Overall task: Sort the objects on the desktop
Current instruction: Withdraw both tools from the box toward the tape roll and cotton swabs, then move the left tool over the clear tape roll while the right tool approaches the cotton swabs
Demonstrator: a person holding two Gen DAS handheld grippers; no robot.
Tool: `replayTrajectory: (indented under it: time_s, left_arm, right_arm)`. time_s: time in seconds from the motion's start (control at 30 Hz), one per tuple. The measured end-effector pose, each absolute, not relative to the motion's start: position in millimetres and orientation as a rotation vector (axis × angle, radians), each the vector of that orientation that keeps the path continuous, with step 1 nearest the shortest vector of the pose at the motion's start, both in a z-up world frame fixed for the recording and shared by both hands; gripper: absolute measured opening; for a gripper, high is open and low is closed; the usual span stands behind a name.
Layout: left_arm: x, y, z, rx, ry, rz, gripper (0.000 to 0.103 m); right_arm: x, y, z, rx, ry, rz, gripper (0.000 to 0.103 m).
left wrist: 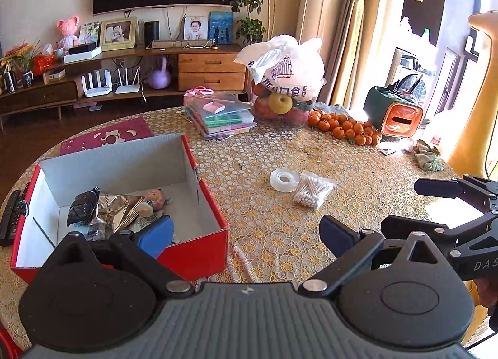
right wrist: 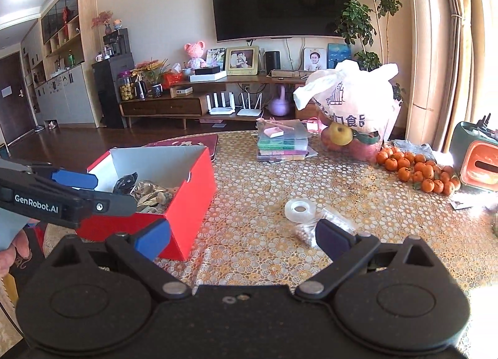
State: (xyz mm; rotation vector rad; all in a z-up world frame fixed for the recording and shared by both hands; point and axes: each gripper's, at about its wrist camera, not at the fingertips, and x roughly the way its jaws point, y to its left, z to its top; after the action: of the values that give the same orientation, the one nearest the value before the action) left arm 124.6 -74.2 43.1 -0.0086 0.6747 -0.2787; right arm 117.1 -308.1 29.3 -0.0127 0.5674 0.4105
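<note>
A red cardboard box (left wrist: 193,253) stands open on the left of the patterned table, holding a crinkled snack wrapper (left wrist: 102,209) and a small doll (left wrist: 155,198). My left gripper (left wrist: 246,239) hovers open beside the box's near right corner, nothing between its fingers. A clear tape roll (left wrist: 284,181) and a bag of cotton swabs (left wrist: 314,192) lie mid-table. A thin clear tube (left wrist: 246,257) lies just ahead of the left gripper. My right gripper (right wrist: 244,239) is open and empty, short of the tape roll (right wrist: 300,209); its right finger hides part of the swab bag (right wrist: 303,231).
Far side of the table: a stack of plastic cases (left wrist: 221,119), a white bag over fruit (left wrist: 284,78), a pile of mandarins (left wrist: 345,128), a green and orange container (left wrist: 395,113). Remote controls (left wrist: 12,212) lie at the left edge. A crumpled cloth (left wrist: 428,156) lies at right.
</note>
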Motion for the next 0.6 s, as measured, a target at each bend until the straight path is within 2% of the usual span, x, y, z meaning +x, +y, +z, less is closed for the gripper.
replayTrajectory:
  time_s: [0.6]
  left_arm:
    - [169.8, -135.5, 30.4, 0.030, 0.688, -0.346, 0.100]
  right_arm:
    - [137.4, -345.0, 8.0, -0.021, 0.583, 0.377, 0.100]
